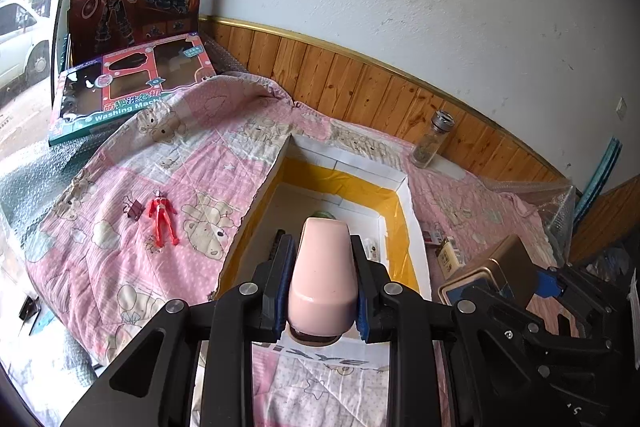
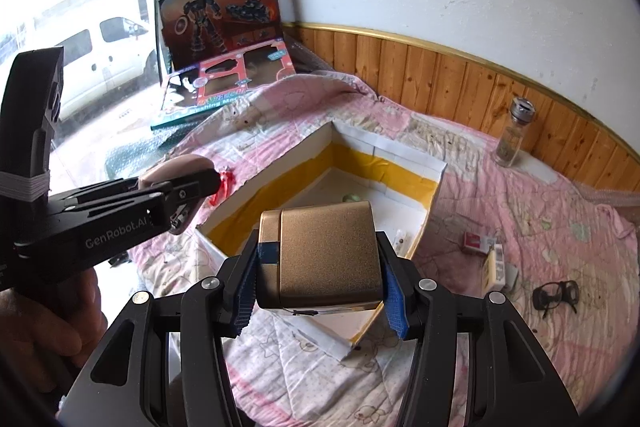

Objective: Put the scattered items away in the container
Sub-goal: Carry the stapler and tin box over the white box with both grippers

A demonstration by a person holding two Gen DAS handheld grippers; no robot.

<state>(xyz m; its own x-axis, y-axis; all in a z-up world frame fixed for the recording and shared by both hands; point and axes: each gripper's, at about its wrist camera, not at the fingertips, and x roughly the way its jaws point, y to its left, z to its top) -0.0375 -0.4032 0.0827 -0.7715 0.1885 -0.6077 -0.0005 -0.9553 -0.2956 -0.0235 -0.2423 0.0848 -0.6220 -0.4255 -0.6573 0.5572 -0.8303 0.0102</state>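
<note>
My left gripper (image 1: 323, 251) is shut on a pink cup (image 1: 324, 275), held on its side over the near edge of the white box with yellow tape lining (image 1: 396, 211). My right gripper (image 2: 318, 259) is shut on a gold tin box (image 2: 326, 255), above the near corner of the same white box (image 2: 436, 175). The gold tin (image 1: 494, 267) also shows at the right of the left wrist view, and the left gripper with the pink cup (image 2: 176, 167) shows at the left of the right wrist view. A small green item (image 2: 352, 198) lies inside the box.
On the pink quilt (image 1: 120, 227) lie a red toy figure (image 1: 162, 217) and a binder clip (image 1: 134, 209) left of the box. Cigarette packs (image 2: 478, 243), black glasses (image 2: 556, 297) and a glass bottle (image 2: 514, 131) are on its right. Toy packages (image 1: 132, 83) lean at the back left.
</note>
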